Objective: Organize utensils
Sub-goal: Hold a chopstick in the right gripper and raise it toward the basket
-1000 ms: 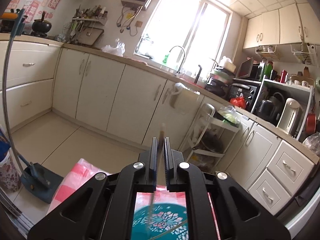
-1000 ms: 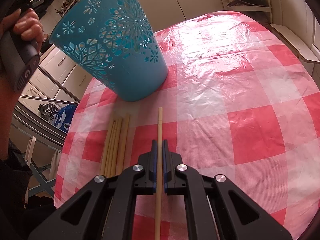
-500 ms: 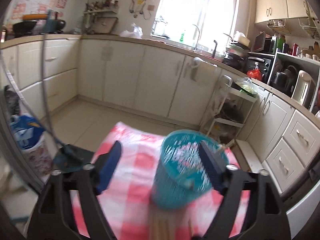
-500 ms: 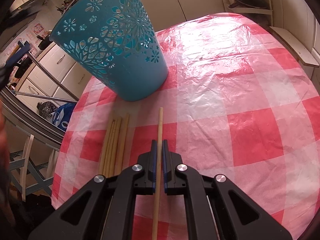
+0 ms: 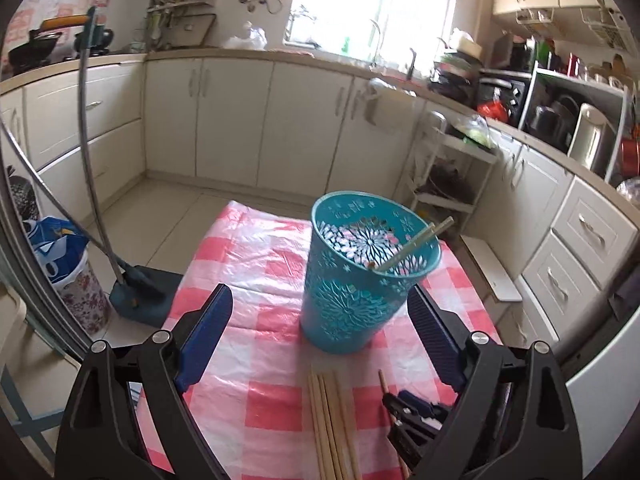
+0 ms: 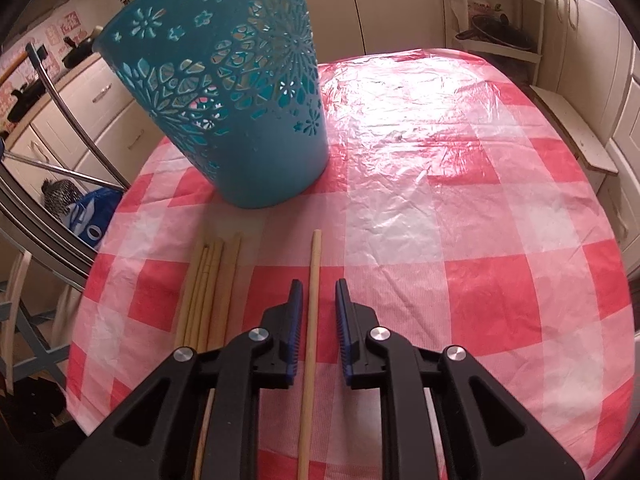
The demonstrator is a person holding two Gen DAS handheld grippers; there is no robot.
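left hand-held gripper: released, empty | right hand-held gripper: released, straddling single chopstick on worktop | basket: far, holds two chopsticks

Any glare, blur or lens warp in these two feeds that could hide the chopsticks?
Left wrist: the window is blown out, cabinets curve with fisheye, yet the chopsticks in the basket read sharp. Right wrist: strong sheen on the plastic tablecloth beyond the blue basket; the single chopstick between the open right gripper is crisp, colours dimmer.
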